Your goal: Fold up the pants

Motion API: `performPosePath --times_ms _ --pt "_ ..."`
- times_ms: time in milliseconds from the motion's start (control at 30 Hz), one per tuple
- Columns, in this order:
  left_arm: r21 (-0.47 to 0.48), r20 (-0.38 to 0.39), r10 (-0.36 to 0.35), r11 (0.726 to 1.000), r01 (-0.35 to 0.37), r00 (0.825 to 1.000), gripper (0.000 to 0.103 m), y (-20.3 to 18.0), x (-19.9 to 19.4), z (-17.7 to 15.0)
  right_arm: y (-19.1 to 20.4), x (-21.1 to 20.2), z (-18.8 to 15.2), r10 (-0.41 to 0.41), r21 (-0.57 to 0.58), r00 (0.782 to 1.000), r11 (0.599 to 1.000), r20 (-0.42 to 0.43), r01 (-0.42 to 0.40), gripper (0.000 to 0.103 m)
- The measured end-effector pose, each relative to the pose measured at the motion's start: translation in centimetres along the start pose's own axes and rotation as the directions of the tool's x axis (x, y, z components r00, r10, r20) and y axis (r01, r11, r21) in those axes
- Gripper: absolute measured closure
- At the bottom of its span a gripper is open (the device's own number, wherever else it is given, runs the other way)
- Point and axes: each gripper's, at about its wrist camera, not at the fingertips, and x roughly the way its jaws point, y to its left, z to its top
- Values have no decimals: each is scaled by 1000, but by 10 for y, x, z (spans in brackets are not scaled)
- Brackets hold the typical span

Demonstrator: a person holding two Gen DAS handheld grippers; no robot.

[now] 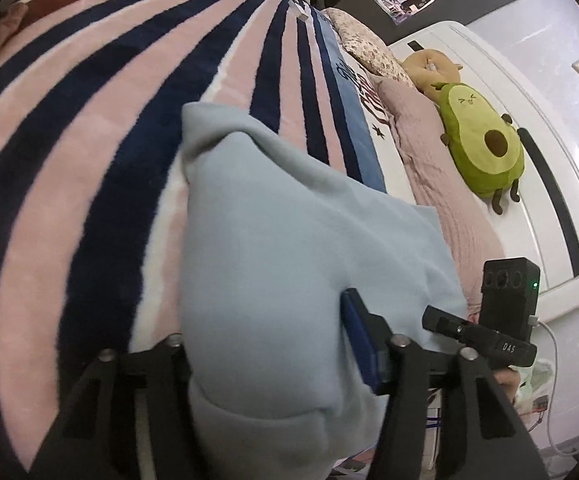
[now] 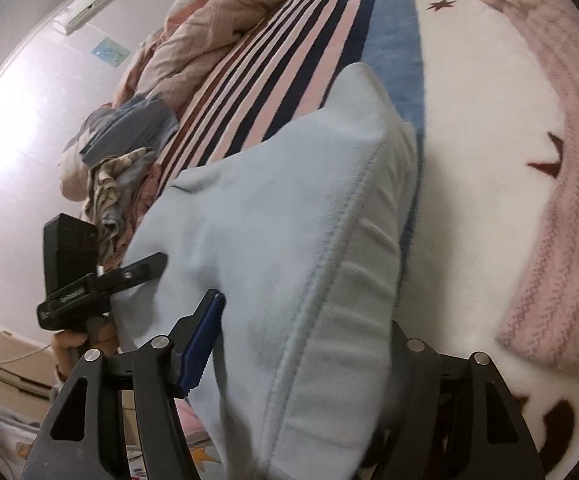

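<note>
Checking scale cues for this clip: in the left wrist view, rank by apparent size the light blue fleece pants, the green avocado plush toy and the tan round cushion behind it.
1. Light blue fleece pants, largest, though nearest the lens.
2. Green avocado plush toy.
3. Tan round cushion, smallest, partly hidden and farthest.
</note>
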Motion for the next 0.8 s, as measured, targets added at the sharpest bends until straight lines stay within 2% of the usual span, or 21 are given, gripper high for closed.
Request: performPosePath --times_ms 33,67,133,200,333,533,800 --pt "-1 1 -9 1000 9 1000 64 0 -1 0 3 2 0 8 -10 1000 1000 -7 -8 46" --pt "1 6 -9 1000 9 1000 66 -1 -2 -1 6 3 0 9 -24 1000 1000 -10 -10 56" --pt "21 18 5 1000 -5 1000 73 -4 -5 -1 13 2 1 -2 -54 1000 999 -7 2 64" --pt "37 40 5 999 -6 999 76 -8 -10 1 20 -2 4 -2 -73 1000 997 12 2 75" --pt "92 95 -8 996 0 995 77 -20 -28 7 35 -12 11 -30 -120 999 992 44 35 77" --pt "142 183 -10 990 -16 983 77 -25 -69 20 77 -16 29 -13 -196 996 980 87 30 78" --pt "157 323 32 984 -87 946 77 -5 -137 39 151 13 62 26 -314 997 949 77 0 78"
